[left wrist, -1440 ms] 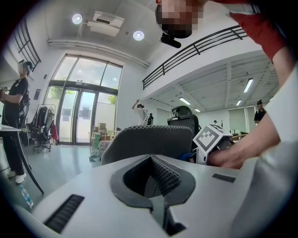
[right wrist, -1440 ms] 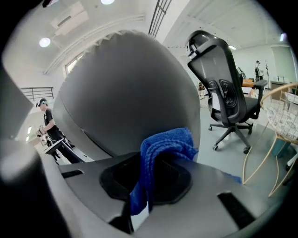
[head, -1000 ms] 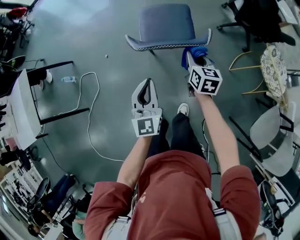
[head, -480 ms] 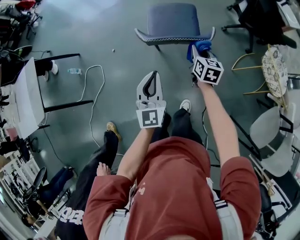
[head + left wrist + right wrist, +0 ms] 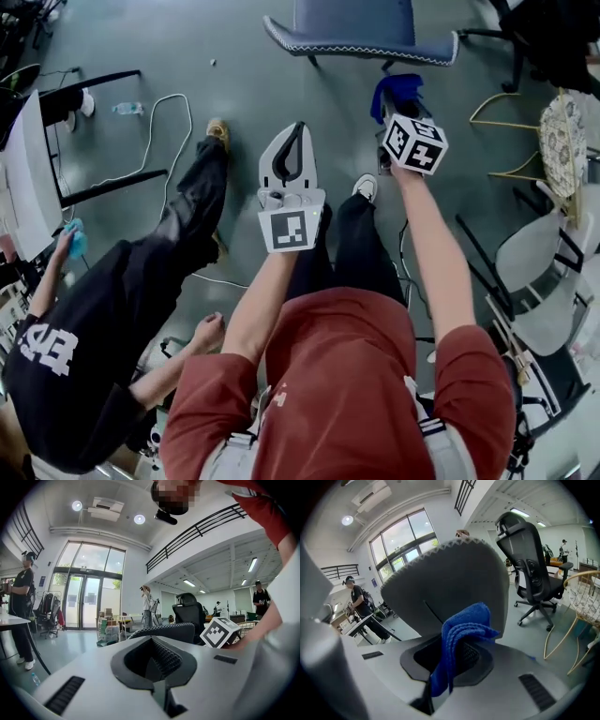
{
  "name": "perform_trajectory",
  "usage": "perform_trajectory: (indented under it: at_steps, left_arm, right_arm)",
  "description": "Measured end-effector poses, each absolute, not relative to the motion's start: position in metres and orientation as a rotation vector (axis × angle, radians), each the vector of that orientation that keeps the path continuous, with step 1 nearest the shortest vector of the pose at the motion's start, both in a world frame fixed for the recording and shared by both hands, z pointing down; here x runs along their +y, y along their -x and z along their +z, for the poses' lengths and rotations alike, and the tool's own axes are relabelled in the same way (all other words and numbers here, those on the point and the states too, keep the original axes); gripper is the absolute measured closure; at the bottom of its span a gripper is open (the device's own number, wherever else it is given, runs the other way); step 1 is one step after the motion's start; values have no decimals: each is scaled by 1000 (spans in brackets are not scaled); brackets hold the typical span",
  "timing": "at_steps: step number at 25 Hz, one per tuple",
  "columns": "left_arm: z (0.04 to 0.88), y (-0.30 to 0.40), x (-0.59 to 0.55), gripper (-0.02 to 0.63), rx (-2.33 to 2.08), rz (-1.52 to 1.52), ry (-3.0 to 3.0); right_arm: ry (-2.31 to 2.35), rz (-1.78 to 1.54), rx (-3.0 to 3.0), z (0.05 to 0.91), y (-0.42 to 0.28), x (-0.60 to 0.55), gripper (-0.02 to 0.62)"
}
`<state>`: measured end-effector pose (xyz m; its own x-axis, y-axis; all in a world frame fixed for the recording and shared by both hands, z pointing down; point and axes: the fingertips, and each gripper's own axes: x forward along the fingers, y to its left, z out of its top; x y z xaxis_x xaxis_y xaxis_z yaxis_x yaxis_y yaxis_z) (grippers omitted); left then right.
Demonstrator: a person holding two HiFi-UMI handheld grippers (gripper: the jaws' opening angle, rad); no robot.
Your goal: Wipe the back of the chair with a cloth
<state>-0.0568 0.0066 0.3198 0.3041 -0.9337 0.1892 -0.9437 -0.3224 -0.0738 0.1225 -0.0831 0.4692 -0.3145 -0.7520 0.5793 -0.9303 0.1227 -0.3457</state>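
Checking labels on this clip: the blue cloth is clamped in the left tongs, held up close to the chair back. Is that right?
Wrong side: the blue cloth is clamped in the right tongs, held up close to the chair back, as the right gripper view shows.

Grey floor (image 5: 234,80) under chair (image 5: 356,23), white cable (image 5: 191,122), small bottle (image 5: 127,108)
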Motion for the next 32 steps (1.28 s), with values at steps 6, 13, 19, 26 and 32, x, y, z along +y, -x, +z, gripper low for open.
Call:
perform_trajectory:
  at_steps: [6,13,19,26,32]
  left_arm:
    - [375,60,-14,594,-1836,263,-2514]
    - [448,57,-24,594,-1823,270,-2509]
    - [500,53,-29,594,-1797,270,-2492]
    - [522,47,-23,594,-1771,283,-2474]
    - [517,57,-32,594,-1793,278,-2457]
  right_arm:
    - [-1625,1055,-2085,563,-109,-89,532]
    - [-1689,1064,-2056,650,-120,-124,532]
    - [-1680,1057,-2047,705,-116,-160,532]
    - [-1653,1019,-2040,725,-112,-187,532]
    - [-1626,981,-2038,715,-105,-204,532]
